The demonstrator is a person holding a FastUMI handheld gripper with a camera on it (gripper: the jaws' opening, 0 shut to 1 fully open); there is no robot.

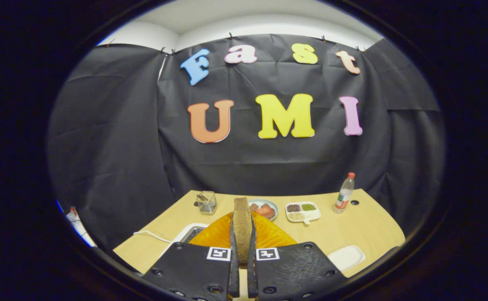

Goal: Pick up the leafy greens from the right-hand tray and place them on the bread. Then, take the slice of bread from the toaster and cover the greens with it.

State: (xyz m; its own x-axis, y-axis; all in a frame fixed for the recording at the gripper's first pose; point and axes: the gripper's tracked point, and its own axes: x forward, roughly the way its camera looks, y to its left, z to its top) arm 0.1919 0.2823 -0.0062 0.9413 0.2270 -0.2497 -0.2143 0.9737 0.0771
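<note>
My gripper (242, 246) is shut on a brown slice of bread (242, 223), which stands on edge between the two black fingers (193, 267) and rises ahead of them, above the table. Directly under and beyond the slice lies an orange ridged mat or plate (271, 236). Left of the fingers, part of the white toaster (189, 234) with its dark slot shows. A white tray (346, 256) sits to the right of the fingers. The greens and the lower bread are hidden behind the fingers and the held slice.
On the wooden table (352, 230), a glass jar (207, 202) stands at the back left, a plate of reddish food (264, 209) behind the slice, a divided dish of grains (303, 211) to its right, and a red-capped bottle (345, 193) further right. A white cable (152, 235) runs from the toaster.
</note>
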